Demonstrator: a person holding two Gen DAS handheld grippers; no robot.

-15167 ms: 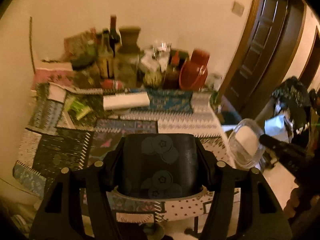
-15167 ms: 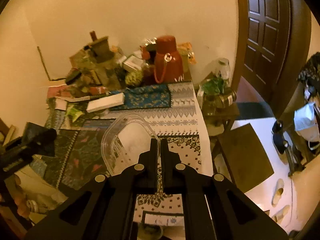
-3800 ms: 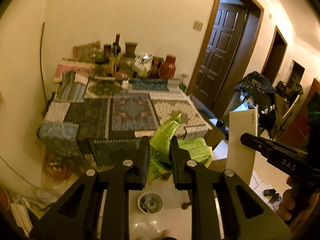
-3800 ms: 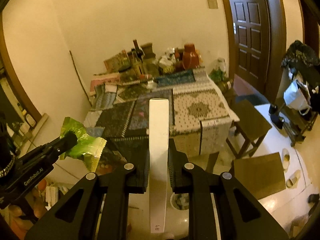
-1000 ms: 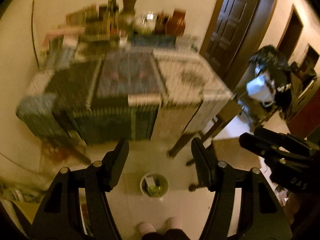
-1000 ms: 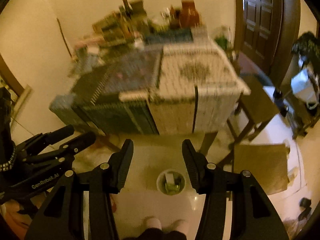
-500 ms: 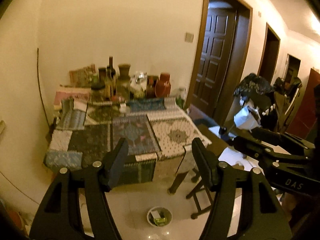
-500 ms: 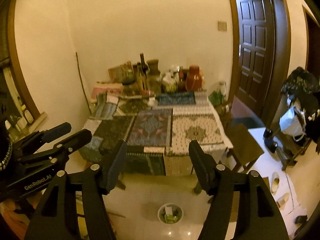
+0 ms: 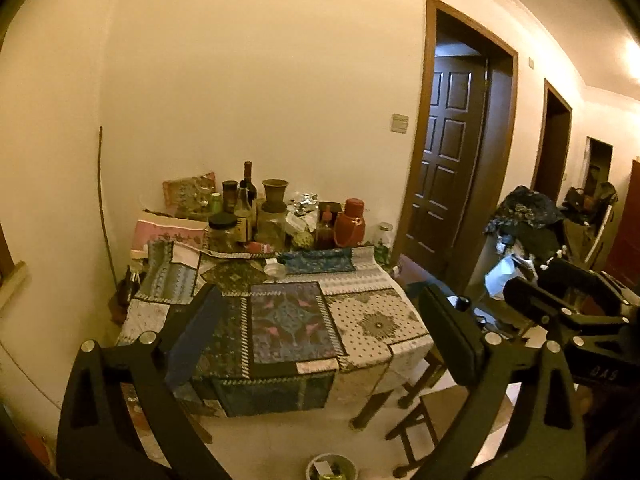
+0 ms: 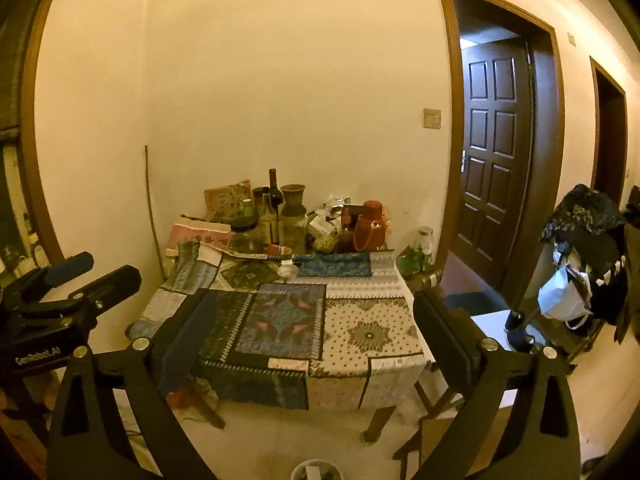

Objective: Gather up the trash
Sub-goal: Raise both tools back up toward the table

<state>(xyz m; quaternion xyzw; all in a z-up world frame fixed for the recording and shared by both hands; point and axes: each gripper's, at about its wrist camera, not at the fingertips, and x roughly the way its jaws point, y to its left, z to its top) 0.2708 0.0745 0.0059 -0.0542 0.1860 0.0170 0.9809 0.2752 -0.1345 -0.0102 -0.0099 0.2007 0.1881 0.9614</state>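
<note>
Both grippers are open and empty, held well back from the table. My left gripper (image 9: 320, 328) faces the patchwork-covered table (image 9: 372, 324); it also shows at the left of the right wrist view (image 10: 94, 270). My right gripper (image 10: 316, 332) faces the same table (image 10: 368, 336); it shows at the right of the left wrist view (image 9: 532, 292). A small round trash bin (image 9: 331, 468) stands on the floor below, holding a white box and a green wrapper. Its rim shows at the bottom of the right wrist view (image 10: 316, 470). A small clear dish (image 9: 275, 269) sits on the table.
Bottles, jars, a vase (image 9: 274, 196) and a red jug (image 9: 350, 224) crowd the table's far edge by the wall. A wooden stool (image 9: 420, 420) stands by the table's right side. A dark door (image 10: 496, 160) and a cluttered rack (image 10: 580, 272) are at the right.
Both grippers have tilted up from the bin toward the table and moved slightly closer. The green wrapper and white box held earlier now lie in the bin.
</note>
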